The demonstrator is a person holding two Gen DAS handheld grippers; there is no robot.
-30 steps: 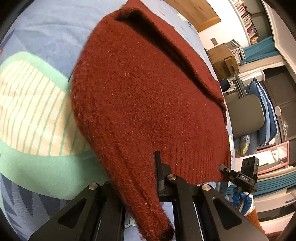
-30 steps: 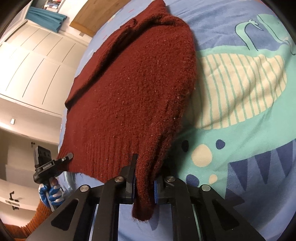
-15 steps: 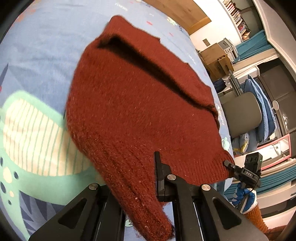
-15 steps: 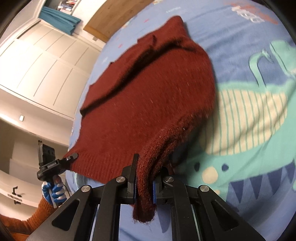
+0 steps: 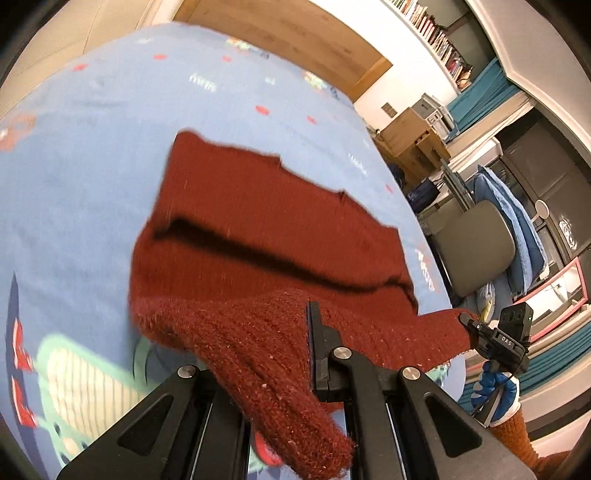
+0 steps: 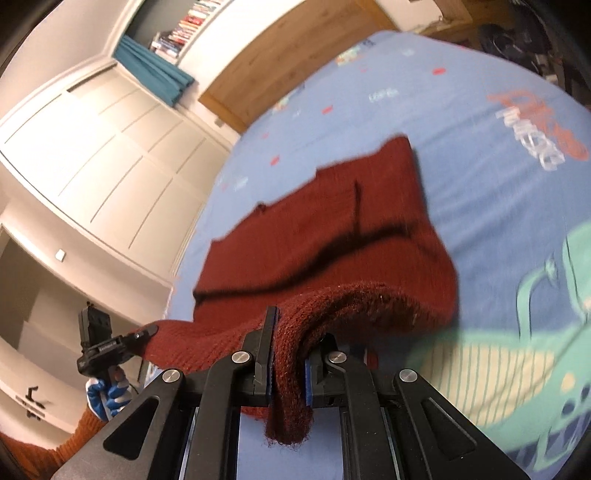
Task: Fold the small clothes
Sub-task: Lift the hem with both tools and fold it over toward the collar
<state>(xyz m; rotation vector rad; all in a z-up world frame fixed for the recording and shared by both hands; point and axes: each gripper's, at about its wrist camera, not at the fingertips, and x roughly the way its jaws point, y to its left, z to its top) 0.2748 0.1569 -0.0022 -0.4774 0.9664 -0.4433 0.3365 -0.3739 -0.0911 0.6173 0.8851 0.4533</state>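
Now both claws clamped on sweater (image 5: pixel 258 236) hem: left claw (image 5: pixel 273 373), right claw (image 6: pixel 290 365); hem lifted above bed (image 5: pixel 74 166).

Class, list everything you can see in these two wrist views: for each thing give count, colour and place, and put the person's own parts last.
sweater: one, dark red knit, near hem lifted off the bed, far part lying on it
bed cover: one, light blue with a green and cream dinosaur print, under the sweater
headboard: one, brown wood, far end of the bed
chair: one, grey, beside the bed
bookshelf: one, white, high on the wall
curtain: one, teal, below the books
left gripper: one, black, jaws shut on the sweater's hem corner
right gripper: one, black, jaws shut on the other hem corner
gloved hand: blue and white, holding the left gripper's handle
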